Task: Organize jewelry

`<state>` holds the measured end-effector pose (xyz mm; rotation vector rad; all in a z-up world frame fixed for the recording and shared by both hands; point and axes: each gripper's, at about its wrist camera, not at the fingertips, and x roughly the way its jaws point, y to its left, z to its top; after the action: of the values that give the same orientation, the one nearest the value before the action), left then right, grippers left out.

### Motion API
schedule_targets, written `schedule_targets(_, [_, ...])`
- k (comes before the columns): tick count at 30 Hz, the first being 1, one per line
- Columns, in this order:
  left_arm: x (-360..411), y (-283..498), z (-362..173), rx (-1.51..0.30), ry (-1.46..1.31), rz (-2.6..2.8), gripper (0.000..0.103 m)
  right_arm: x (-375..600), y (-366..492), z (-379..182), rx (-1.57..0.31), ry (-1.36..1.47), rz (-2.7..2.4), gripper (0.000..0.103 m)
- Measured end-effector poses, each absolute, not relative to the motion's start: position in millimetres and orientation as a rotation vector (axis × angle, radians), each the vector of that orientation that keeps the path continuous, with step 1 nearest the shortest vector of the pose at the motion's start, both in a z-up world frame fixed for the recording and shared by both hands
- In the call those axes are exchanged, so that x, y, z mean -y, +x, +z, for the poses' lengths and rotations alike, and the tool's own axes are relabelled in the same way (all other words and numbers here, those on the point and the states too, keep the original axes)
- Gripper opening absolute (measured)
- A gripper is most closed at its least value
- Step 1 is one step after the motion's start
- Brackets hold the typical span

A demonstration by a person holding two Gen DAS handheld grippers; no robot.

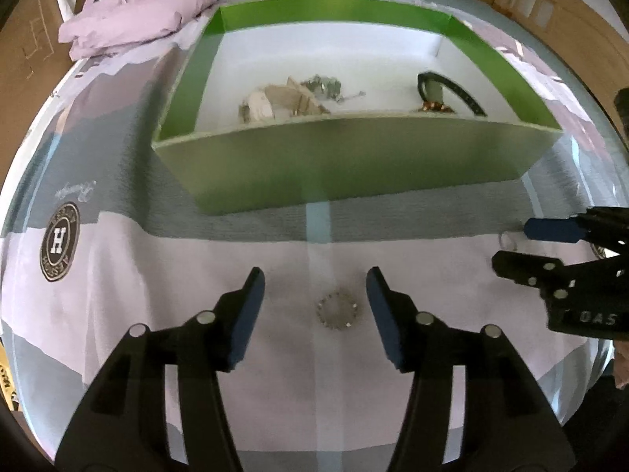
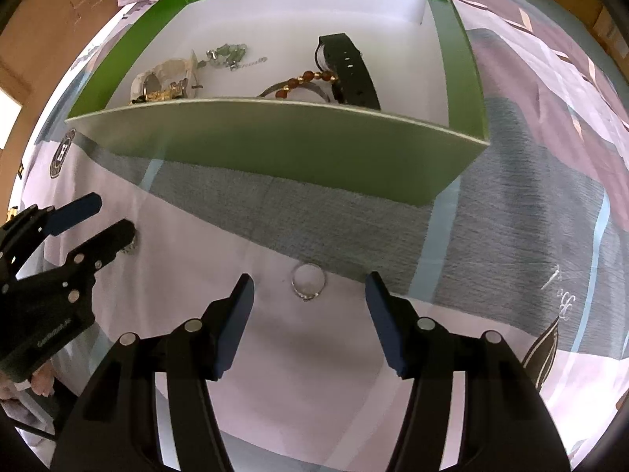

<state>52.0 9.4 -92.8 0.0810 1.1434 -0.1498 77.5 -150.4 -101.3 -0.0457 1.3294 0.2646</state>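
Observation:
In the left wrist view my left gripper (image 1: 315, 275) points down at the bedsheet, open, with a small toothed silver ring (image 1: 338, 310) lying flat between its fingers, untouched. In the right wrist view my right gripper (image 2: 309, 280) is open too, and a thin silver ring (image 2: 310, 295) lies on the sheet between its fingertips, clear of both pads. Each gripper shows in the other's view: the right gripper (image 1: 511, 244) at the right edge, the left gripper (image 2: 114, 216) at the left edge. Just beyond both stands an open green box (image 1: 342, 165) with a white floor.
Inside the green box (image 2: 275, 145) lie a black watch strap (image 2: 354, 74), an amber-bead bracelet (image 2: 306, 78), a green-bead chain (image 2: 228, 53) and pale gold-trimmed pieces (image 2: 165, 78). A lilac jacket (image 1: 145, 4) is heaped at the far left. Cardboard boxes (image 1: 23, 47) ring the bed.

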Motion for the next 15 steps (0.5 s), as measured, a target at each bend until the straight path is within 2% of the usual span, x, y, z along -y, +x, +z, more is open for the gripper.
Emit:
schedule_targets(4, [-7.9,50.3,-94.0,-1.196,0.02,-0.233,0.051,151.9,78.4,-102.5,-1.333,-0.041,0.269,0.06])
schedule_targets(7, [-9.1,48.7,-83.7,-1.197,-0.044,-0.302,0.051,152.3,79.7,-103.2,-1.331,-0.032,0.269,0.065])
schedule_targets(15, [-33.4,58.1,-84.8,-1.198,-0.087,-0.175,0.056,167.2,78.3,-91.3,-1.3,0.038,0.254,0.065])
